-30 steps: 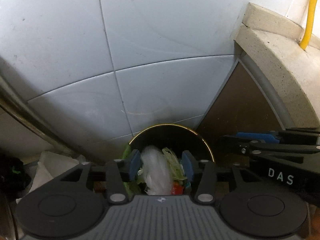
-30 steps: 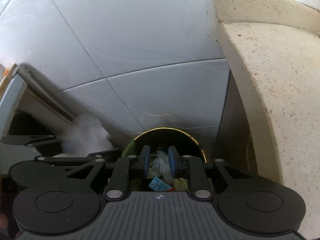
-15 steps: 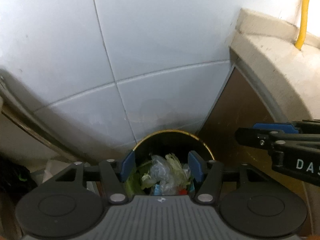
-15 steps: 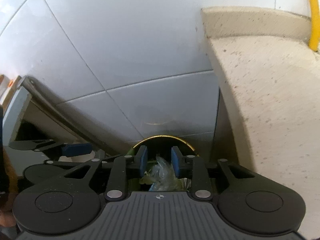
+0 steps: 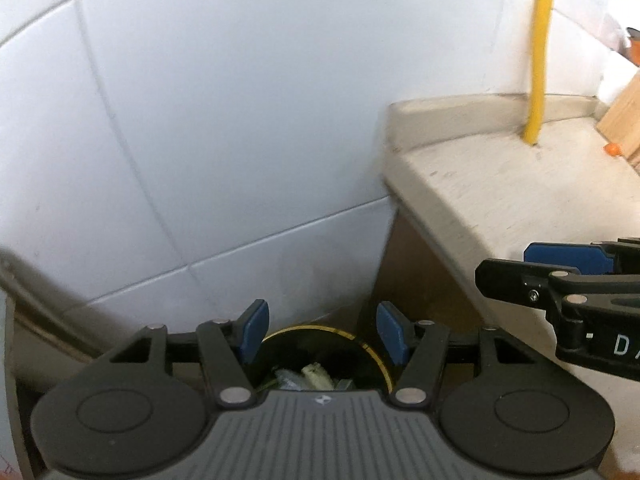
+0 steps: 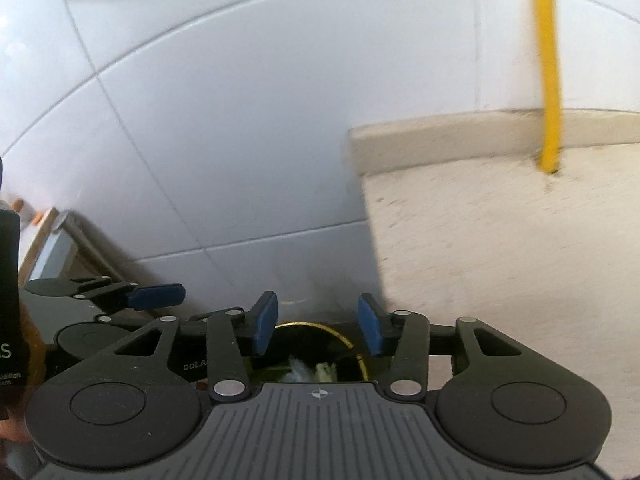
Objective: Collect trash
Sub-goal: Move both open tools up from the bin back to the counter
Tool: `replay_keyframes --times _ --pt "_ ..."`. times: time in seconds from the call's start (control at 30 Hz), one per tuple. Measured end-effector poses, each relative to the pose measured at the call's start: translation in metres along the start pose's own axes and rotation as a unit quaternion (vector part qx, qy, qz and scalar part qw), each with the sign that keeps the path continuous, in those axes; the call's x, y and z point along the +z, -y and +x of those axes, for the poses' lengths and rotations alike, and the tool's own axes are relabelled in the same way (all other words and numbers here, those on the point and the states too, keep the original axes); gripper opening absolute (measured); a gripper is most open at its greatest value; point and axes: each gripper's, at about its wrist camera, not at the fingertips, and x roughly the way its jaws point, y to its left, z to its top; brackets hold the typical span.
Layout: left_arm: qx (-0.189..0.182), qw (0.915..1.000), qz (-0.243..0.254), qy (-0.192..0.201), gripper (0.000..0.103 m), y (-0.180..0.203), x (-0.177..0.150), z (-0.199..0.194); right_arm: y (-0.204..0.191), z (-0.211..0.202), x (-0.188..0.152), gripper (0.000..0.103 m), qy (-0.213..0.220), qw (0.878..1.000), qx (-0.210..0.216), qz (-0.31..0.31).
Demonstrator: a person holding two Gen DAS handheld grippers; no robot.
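The trash (image 5: 316,376) is lying in the black bin (image 5: 360,344) with the gold rim, directly below and just ahead of both claws, a heap of crumpled clear plastic and pale green scraps showing between their pads. Above it, the left claw (image 5: 320,330) is hanging with its jaws apart and nothing between them, and the right claw (image 6: 316,324) is hanging the same way, its jaws opening with nothing caught between the blue pads. Judging by this, the drop into the bin is done and the step in hand is the release and clearing away from the bin. To the right of both claws the speckled bench (image 5: 500,200) is jutting out from the white tiled wall (image 5: 220,120), with a yellow pipe (image 5: 540,52) rising from its back edge. No further loose trash is showing within reach, so the next move is probably calling for both claws to turn away from the bin, keeping clear of the bench edge, and look for another piece.
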Motion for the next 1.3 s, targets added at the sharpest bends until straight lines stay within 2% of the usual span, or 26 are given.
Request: replay_keyframes --times 0.27,0.37,0.47,0.67,0.93,1.17,1.3 --pt "-0.029 0.9983 0.035 0.037 0.054 0.038 0.025 -0.018 0.031 -0.033 0.006 0.057 0.040 0.999 -0.027 0.025" --pt "-0.045 0.9964 0.051 0.051 0.059 0.056 0.034 -0.023 0.047 -0.052 0.008 0.059 0.058 0.997 -0.041 0.033" --pt "-0.061 0.9936 0.070 0.064 0.059 0.079 0.042 -0.026 0.063 -0.069 0.008 0.065 0.074 0.995 -0.061 0.042" --pt "-0.091 0.9872 0.109 0.073 0.059 0.129 0.056 -0.021 0.103 -0.098 -0.001 0.067 0.090 0.988 -0.109 0.069" --pt "-0.124 0.9772 0.155 0.075 0.059 0.196 0.071 -0.011 0.162 -0.126 -0.019 0.071 0.099 0.974 -0.177 0.105" --pt "-0.144 0.9707 0.180 0.069 0.059 0.244 0.079 0.002 0.219 -0.156 -0.040 0.074 0.101 0.954 -0.249 0.134" --pt "-0.149 0.9673 0.195 0.065 0.059 0.271 0.083 0.009 0.252 -0.162 -0.050 0.074 0.097 0.944 -0.272 0.158"
